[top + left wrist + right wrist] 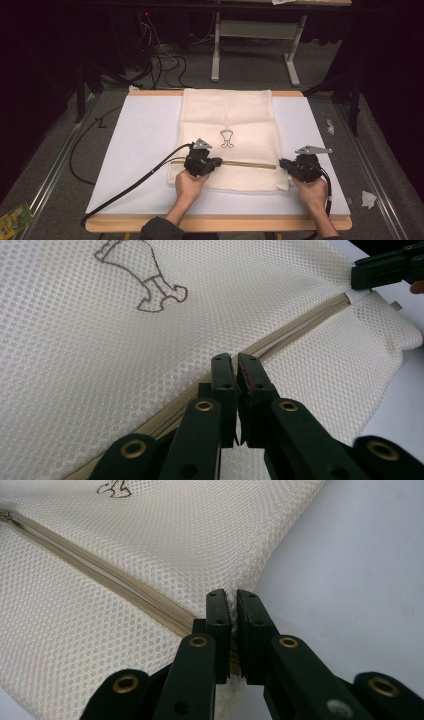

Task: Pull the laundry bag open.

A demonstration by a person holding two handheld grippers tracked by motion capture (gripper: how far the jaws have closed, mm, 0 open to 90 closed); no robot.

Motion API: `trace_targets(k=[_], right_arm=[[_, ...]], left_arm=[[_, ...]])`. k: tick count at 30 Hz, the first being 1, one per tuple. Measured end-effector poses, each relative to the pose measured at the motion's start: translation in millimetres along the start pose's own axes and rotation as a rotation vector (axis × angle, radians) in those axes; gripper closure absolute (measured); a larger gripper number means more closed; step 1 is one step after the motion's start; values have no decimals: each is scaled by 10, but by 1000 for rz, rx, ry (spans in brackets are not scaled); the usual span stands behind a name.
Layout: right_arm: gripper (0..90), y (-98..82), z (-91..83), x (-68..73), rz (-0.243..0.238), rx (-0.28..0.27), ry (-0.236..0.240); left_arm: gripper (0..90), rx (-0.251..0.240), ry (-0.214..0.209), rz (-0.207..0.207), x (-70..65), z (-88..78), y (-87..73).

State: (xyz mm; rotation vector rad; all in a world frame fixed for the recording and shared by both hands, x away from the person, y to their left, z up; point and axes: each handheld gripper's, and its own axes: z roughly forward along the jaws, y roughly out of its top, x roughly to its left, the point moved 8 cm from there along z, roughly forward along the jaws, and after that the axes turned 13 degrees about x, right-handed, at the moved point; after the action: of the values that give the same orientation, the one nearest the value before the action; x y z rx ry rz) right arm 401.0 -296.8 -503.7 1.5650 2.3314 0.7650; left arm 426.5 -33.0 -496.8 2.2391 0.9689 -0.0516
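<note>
Pinching one cream mesh bag at both ends of its single zipper, we count two hand-held grippers.

We see the bag lying flat on the white tabletop, one outlined figure printed above the zipper. Our left hand-held gripper has its jaws nearly together right on the zipper line; whether they grip the slider, we cannot tell. Our right hand-held gripper has its jaws closed on the bag's edge where the zipper ends, mesh fabric caught between them.
</note>
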Motion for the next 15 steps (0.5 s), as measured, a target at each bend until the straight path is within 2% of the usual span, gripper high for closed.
trace_targets(k=[10,15], right_arm=[[861,1,-2,2,1,1,1],[861,6,-3,-6,4,-5,-2]], left_arm=[[872,0,-2,9,-10,-22,-6],[873,-2,-1,-2,30,-52,-27]])
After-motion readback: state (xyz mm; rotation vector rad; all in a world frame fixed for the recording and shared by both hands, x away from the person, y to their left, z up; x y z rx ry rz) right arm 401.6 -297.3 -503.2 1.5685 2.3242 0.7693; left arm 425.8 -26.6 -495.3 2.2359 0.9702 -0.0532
